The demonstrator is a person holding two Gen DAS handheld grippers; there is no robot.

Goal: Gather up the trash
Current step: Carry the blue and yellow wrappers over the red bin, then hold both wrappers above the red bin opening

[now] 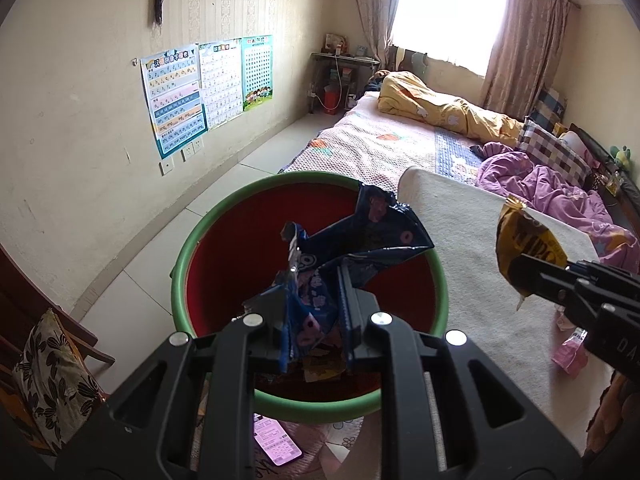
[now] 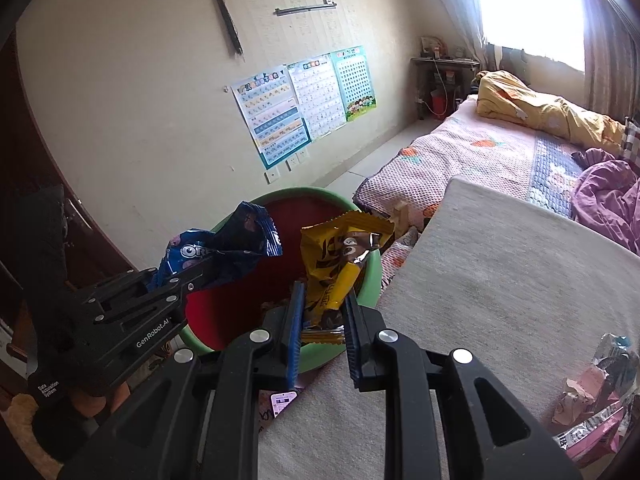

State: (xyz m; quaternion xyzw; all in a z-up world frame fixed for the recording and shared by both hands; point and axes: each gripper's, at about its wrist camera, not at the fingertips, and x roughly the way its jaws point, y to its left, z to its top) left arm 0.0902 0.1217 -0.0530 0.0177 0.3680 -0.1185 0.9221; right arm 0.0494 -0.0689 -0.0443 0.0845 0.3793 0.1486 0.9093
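My left gripper [image 1: 312, 308] is shut on a blue Oreo wrapper [image 1: 360, 236] and holds it over the red bin with a green rim [image 1: 184, 264]. In the right wrist view the left gripper [image 2: 188, 276] holds the blue wrapper [image 2: 224, 248] above the bin [image 2: 372, 276]. My right gripper [image 2: 320, 320] is shut on a yellow snack wrapper [image 2: 336, 264] at the bin's right edge. It shows in the left wrist view [image 1: 532, 280] with the yellow wrapper [image 1: 520, 240]. Some wrappers lie in the bin's bottom.
A grey-topped table [image 2: 500, 280] stands right of the bin, with more pink and silver wrappers [image 2: 596, 400] near its right edge. A phone [image 1: 276, 440] lies on the floor by the bin. A bed [image 1: 380, 140] is behind. A chair [image 1: 52, 360] stands left.
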